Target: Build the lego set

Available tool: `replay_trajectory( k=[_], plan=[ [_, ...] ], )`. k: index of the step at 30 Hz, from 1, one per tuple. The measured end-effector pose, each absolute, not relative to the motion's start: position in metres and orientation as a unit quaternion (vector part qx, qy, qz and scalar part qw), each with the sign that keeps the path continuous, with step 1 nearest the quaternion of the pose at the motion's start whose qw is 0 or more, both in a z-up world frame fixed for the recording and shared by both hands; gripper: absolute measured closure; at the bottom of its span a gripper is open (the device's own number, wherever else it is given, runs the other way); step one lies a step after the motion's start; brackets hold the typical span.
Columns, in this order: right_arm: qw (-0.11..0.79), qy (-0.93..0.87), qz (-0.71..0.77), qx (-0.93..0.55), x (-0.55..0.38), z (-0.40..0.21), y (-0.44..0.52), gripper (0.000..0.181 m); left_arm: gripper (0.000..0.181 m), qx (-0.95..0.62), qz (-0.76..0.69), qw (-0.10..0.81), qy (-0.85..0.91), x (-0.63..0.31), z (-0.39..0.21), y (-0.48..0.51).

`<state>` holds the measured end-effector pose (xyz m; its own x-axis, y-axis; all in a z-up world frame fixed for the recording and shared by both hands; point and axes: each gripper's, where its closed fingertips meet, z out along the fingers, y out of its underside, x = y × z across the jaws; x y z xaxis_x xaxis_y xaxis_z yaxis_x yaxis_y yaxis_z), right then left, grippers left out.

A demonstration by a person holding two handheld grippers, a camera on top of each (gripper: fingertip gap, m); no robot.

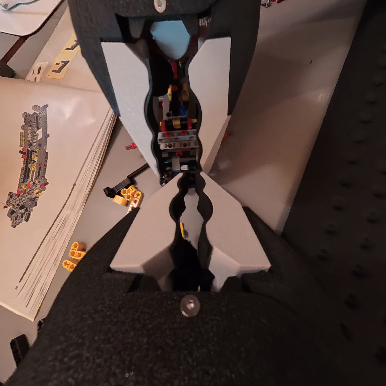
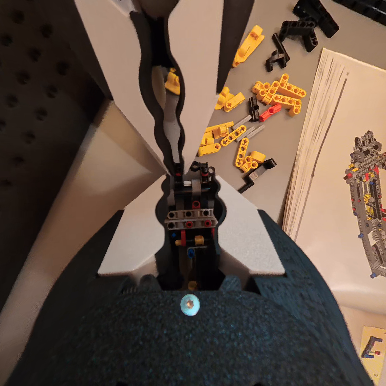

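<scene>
A grey and black lego assembly (image 2: pixel 190 219) with red, yellow and blue pins is clamped between the pads of my right gripper (image 2: pixel 191 181). In the left wrist view the assembly (image 1: pixel 177 137) hangs in the right gripper (image 1: pixel 179 169), which comes in from the top. My left gripper (image 1: pixel 189 179) faces it tip to tip. Its tips are closed on a small black piece (image 1: pixel 191 180) at the assembly's near end. In the right wrist view the left gripper (image 2: pixel 177 169) comes down from the top onto that end.
An open instruction booklet (image 1: pixel 52 167) (image 2: pixel 344 167) lies beside the work spot. Loose yellow beams (image 2: pixel 279 94) (image 1: pixel 129 194), black parts (image 2: pixel 302 27), grey axles and a red connector (image 2: pixel 270 112) are scattered on the grey table. A dark perforated mat (image 1: pixel 344 188) borders the table. Left and right tips are no more than a few centimetres apart. The red connector (image 2: pixel 270 112) lies around 9 centimetres away from my right fingertips.
</scene>
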<state>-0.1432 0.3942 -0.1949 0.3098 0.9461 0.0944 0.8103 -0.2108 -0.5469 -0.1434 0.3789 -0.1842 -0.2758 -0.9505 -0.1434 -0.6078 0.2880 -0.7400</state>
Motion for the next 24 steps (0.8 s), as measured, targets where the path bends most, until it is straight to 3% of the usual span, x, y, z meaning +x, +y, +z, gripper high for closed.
replay_trajectory(
  k=[24],
  plan=[
    [0.262, -0.569, 0.122, -0.77, -0.1405, -0.1951, 0.3963, 0.149, 0.178, -0.514, -0.259, 0.272, 0.771, -0.1411, -0.1841, 0.3823]
  ],
)
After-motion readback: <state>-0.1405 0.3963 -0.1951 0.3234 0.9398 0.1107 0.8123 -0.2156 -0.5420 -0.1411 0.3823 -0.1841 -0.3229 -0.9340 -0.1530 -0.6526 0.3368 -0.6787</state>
